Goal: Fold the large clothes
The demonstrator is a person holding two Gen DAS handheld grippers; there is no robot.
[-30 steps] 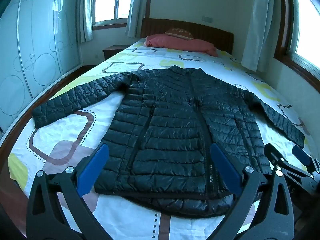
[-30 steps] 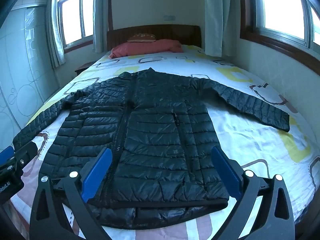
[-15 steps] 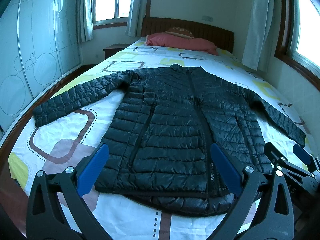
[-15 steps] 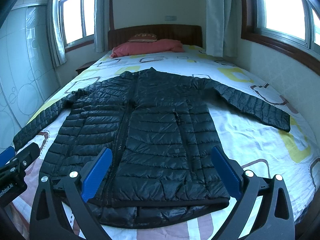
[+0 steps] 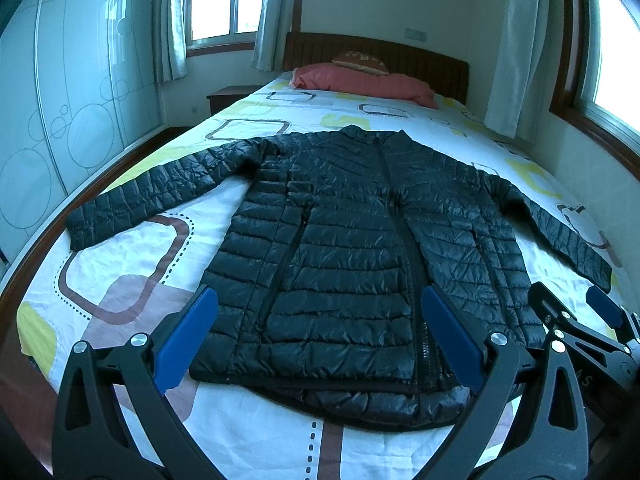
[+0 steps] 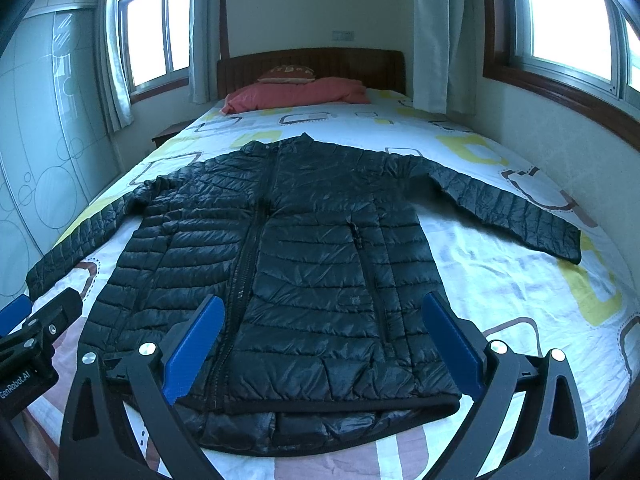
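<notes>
Because it is a quilted puffer, the black jacket (image 5: pixel 352 248) will likely feel light, soft and springy, with a slick shell that may slide between pads; the firmer bottom hem or a sleeve cuff looks the safest place to pinch. It lies flat and front-up on a bed (image 5: pixel 132 248) with a patterned sheet, zipped closed, collar toward the headboard, both sleeves spread out to the sides. Nothing appears folded yet. Just beyond the hem, the left gripper (image 5: pixel 320 336) hangs over the jacket's left half, jaws spread wide and empty. Beside it, the right gripper (image 6: pixel 320 336) hangs over the right half, also wide and empty. Neither touches the fabric.
</notes>
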